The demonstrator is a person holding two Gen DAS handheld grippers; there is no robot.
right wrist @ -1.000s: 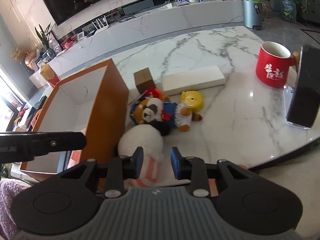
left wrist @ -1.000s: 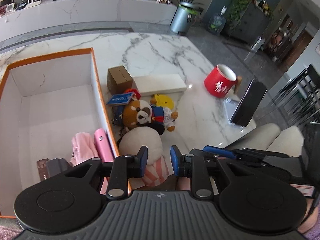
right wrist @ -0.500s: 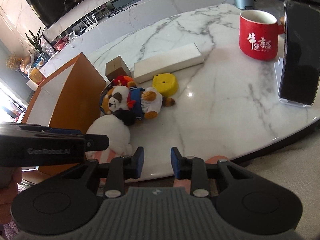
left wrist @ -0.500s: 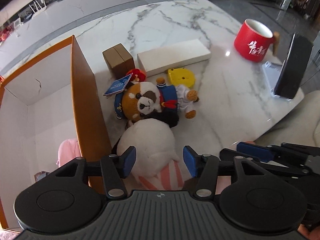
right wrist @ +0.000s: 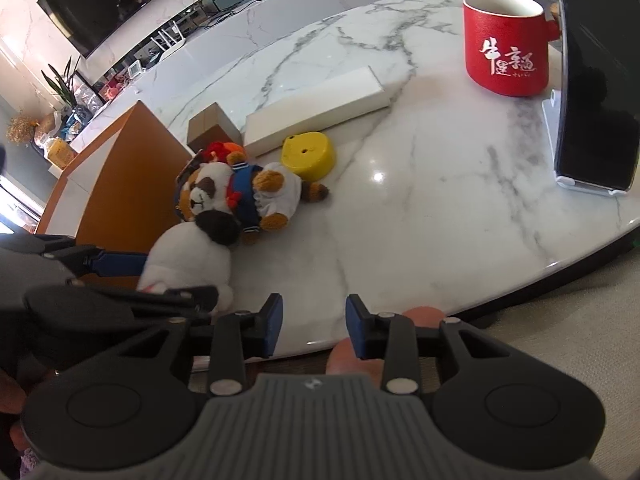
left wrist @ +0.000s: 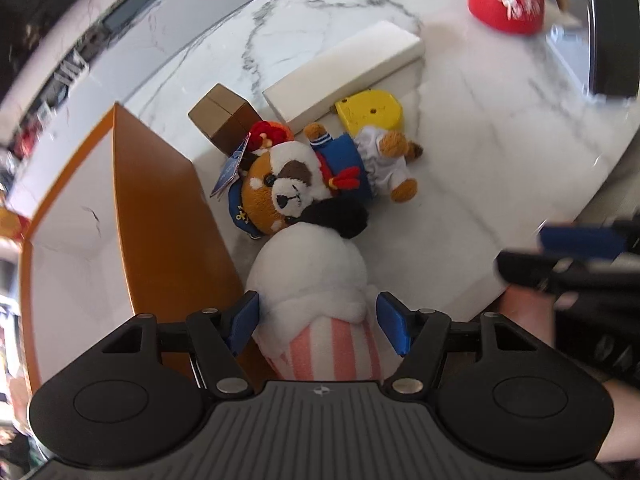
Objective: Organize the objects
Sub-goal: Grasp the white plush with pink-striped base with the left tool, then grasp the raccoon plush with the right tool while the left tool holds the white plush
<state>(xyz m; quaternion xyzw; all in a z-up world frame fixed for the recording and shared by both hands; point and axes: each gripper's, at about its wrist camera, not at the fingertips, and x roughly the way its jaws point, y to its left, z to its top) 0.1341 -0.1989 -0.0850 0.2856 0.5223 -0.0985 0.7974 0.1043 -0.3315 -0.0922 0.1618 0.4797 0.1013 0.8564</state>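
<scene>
Now the left tongs (left wrist: 318, 322) are wide open, with one blue pad on each side of the white plush (left wrist: 308, 276). The pads are close to it, but I cannot tell if they touch. The white plush lies on the tabletop (right wrist: 420, 184), right beside the orange box (left wrist: 160, 208). Its pink striped part is nearest the tongs. A bear (left wrist: 296, 184) in blue clothes lies just past it, touching it. Near the bear are a yellow thing (left wrist: 370, 112), a brown box (left wrist: 222, 122) and a long white box (left wrist: 344, 68). The right tongs (right wrist: 314, 326) are open too and hold nothing, hanging over the tabletop edge. A red mug (right wrist: 506, 52) and a phone (right wrist: 598, 80) stand far off.
</scene>
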